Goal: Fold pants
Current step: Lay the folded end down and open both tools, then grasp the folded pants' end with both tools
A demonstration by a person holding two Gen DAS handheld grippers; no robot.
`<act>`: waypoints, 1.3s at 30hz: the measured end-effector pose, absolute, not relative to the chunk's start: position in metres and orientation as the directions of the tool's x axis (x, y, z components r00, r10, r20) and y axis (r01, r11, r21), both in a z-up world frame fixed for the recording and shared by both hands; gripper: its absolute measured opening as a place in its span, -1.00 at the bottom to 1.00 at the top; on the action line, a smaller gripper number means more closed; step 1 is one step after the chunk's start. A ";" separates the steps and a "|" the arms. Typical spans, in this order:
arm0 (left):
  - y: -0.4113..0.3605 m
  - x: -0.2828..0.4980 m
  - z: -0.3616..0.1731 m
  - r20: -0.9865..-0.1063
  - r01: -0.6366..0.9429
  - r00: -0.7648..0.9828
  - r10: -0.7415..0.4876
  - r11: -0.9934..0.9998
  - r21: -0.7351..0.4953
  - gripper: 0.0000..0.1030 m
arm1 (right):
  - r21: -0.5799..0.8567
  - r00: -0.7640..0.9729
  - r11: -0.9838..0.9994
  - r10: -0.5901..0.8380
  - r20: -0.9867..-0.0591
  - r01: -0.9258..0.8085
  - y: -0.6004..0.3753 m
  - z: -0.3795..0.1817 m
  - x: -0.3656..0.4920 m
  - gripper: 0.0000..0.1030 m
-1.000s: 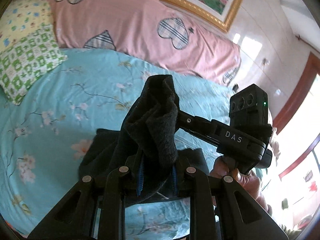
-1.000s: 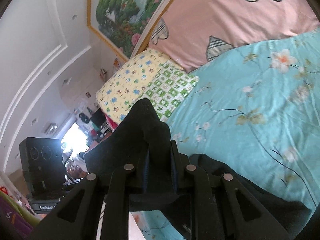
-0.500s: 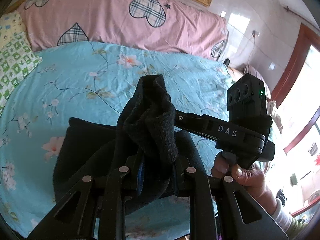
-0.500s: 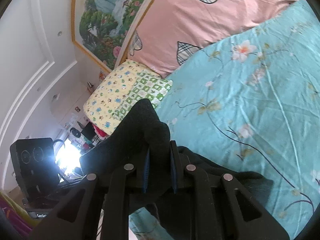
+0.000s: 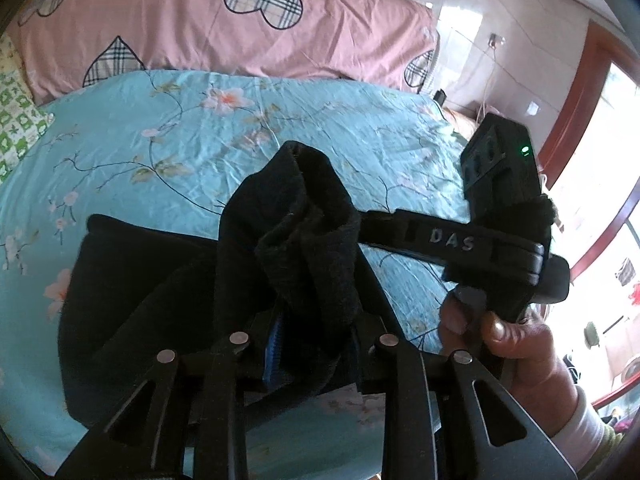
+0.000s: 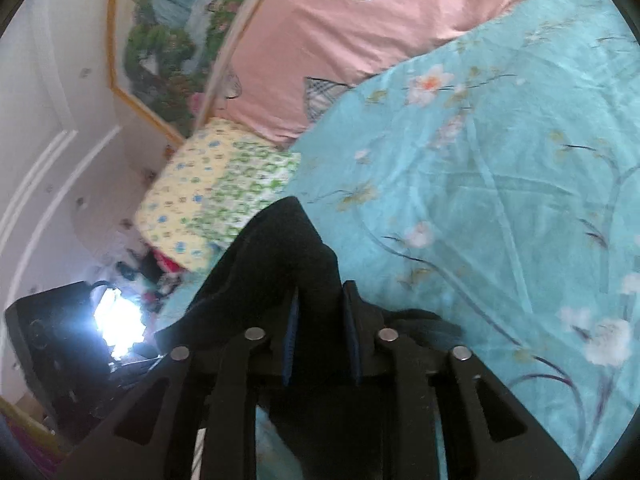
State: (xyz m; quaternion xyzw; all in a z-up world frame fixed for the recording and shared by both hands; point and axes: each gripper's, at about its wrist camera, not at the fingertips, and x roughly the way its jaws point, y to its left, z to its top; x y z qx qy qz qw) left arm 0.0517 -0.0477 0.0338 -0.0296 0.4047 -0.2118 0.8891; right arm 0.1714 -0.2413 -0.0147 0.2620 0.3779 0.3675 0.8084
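The black fleece pants [image 5: 132, 280] lie partly folded on the turquoise floral sheet [image 5: 180, 140]. One bunched edge of them stands up between the pads of my left gripper [image 5: 314, 320]. Those jaws are opening, but the cloth still fills the gap and the pads touch it. My right gripper [image 6: 320, 312] holds the neighbouring part of the same edge [image 6: 280, 248]. Its jaws are opening too, with cloth pressed between the blue pads. From the left wrist view the right gripper's body [image 5: 500, 240] comes in from the right, held by a hand [image 5: 516, 344].
A long pink pillow with plaid hearts [image 5: 224, 28] runs along the headboard. A green and yellow patterned pillow [image 6: 216, 188] lies at the bed's far corner. A framed painting [image 6: 168, 40] hangs above. A red-framed window [image 5: 580, 120] stands to the right of the bed.
Both grippers sank toward the bed and moved forward with the pants' edge. More black cloth now rests on the sheet. The gaps between both pairs of pads look slightly wider.
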 end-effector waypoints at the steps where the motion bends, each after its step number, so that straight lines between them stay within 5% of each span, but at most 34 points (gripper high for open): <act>1: -0.050 0.052 0.032 -0.707 0.362 0.577 -0.409 0.904 -0.227 -0.37 | 0.695 0.457 0.604 0.782 -0.424 -0.389 -0.245 -0.014 0.169 -0.51; 9: -0.059 0.040 0.029 -0.697 0.440 0.529 -0.483 0.859 -0.261 0.16 | 0.675 0.542 0.677 0.700 -0.465 -0.294 -0.277 -0.009 0.149 -0.51; 15: -0.049 0.028 0.036 -0.670 0.472 0.510 -0.540 0.826 -0.307 0.37 | 0.674 0.612 0.711 0.628 -0.480 -0.201 -0.294 -0.004 0.129 0.25; 18: -0.037 0.023 0.044 -0.646 0.472 0.512 -0.567 0.813 -0.340 0.45 | 0.689 0.623 0.698 0.631 -0.462 -0.196 -0.297 0.001 0.121 0.35; 23: -0.011 0.021 0.051 -0.623 0.430 0.551 -0.555 0.829 -0.357 0.48 | 0.661 0.644 0.725 0.603 -0.470 -0.196 -0.292 0.012 0.106 0.59; 39: 0.075 0.041 0.046 -0.615 0.250 0.629 -0.476 0.872 -0.420 0.52 | 0.539 0.616 0.813 0.545 -0.569 -0.220 -0.247 0.026 0.087 0.74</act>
